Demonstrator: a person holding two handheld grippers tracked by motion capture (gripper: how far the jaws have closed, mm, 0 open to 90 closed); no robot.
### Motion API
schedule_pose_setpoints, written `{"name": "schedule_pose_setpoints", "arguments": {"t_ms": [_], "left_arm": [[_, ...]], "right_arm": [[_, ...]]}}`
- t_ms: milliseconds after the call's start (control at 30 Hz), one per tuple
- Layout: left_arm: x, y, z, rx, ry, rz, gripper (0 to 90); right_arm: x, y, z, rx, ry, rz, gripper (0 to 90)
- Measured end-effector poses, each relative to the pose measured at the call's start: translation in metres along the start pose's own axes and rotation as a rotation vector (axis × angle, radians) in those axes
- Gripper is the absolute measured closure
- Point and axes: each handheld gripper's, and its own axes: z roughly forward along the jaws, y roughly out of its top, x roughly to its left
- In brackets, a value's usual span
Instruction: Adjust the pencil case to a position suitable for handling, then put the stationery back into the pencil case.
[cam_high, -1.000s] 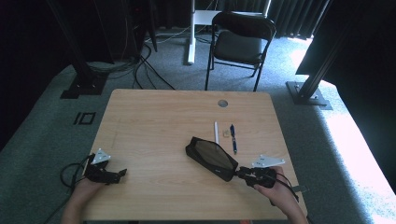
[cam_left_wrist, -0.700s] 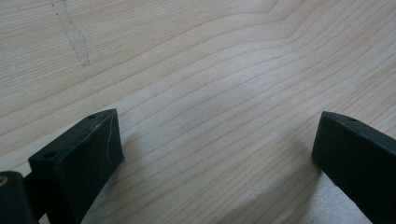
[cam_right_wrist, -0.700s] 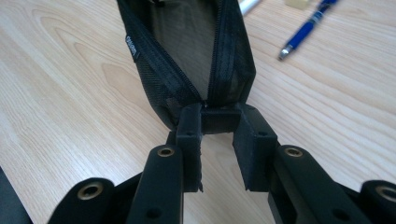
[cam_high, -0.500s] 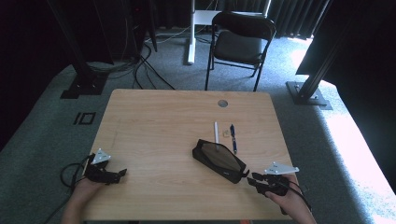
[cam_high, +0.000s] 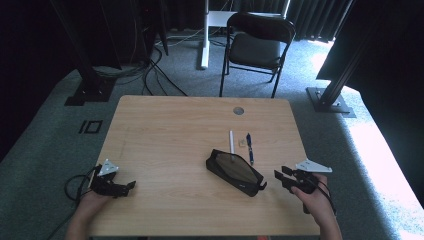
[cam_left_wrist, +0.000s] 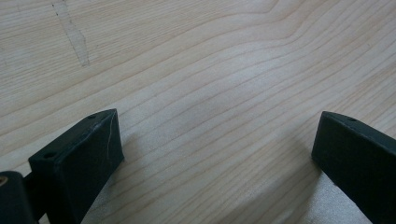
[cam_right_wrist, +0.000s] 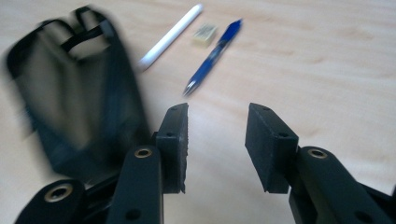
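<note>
While we rest left gripper (cam_high: 131, 184) on pale wood-grain table (cam_high: 170, 130), jaws wide, empty, black mesh pouch (cam_high: 235, 171) lies flat mid-table, wedge-shaped; our right gripper (cam_high: 278, 176) just beside it, jaws just opening, nothing between.

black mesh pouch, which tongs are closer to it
Right. The right tongs sit just off the black mesh pouch, apart from its end; the left tongs rest far across the table.

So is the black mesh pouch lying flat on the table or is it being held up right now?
Lying flat. The black mesh pouch rests on the table, and the right gripper, its jaws just opened with nothing between them, sits apart from it.
</note>
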Motion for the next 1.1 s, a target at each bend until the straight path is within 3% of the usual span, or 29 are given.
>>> {"name": "schedule_pose_setpoints", "arguments": {"t_ms": [33, 67, 133, 167, 200, 300, 367, 433, 500, 600, 867, 1100], "left_arm": [[0.000, 0.000, 0.000, 0.000, 0.000, -0.001, 2.0], [0.000, 0.000, 0.000, 0.000, 0.000, -0.001, 2.0], [0.000, 0.000, 0.000, 0.000, 0.000, -0.001, 2.0], [0.000, 0.000, 0.000, 0.000, 0.000, -0.001, 2.1], [0.000, 0.000, 0.000, 0.000, 0.000, -0.001, 2.1], [0.000, 0.000, 0.000, 0.000, 0.000, -0.002, 2.0], [0.000, 0.000, 0.000, 0.000, 0.000, -0.002, 2.0], [0.000, 0.000, 0.000, 0.000, 0.000, -0.002, 2.0], [0.000, 0.000, 0.000, 0.000, 0.000, -0.002, 2.1], [0.000, 0.000, 0.000, 0.000, 0.000, -0.001, 2.0], [0.000, 0.000, 0.000, 0.000, 0.000, -0.002, 2.0], [0.000, 0.000, 0.000, 0.000, 0.000, -0.001, 2.1]], "right_arm": [[0.000, 0.000, 0.000, 0.000, 0.000, 0.000, 56.9], [-0.004, 0.008, 0.014, -0.011, -0.019, 0.014, 56.7], [-0.005, 0.011, 0.021, -0.015, -0.028, 0.012, 56.2], [-0.007, 0.018, 0.035, -0.027, -0.043, 0.034, 58.6], [-0.007, 0.018, 0.035, -0.027, -0.043, 0.034, 58.6], [-0.006, 0.031, 0.061, -0.008, -0.033, 0.028, 58.0], [-0.006, 0.031, 0.061, -0.008, -0.033, 0.028, 58.0], [-0.010, 0.039, 0.083, 0.012, -0.017, 0.055, 57.3], [-0.013, 0.042, 0.093, 0.024, -0.021, 0.066, 56.3], [-0.015, 0.045, 0.100, 0.018, -0.026, 0.100, 56.4], [-0.006, 0.057, 0.130, 0.077, -0.018, 0.092, 60.0], [0.002, 0.059, 0.149, 0.147, -0.055, 0.105, 63.6]]}}
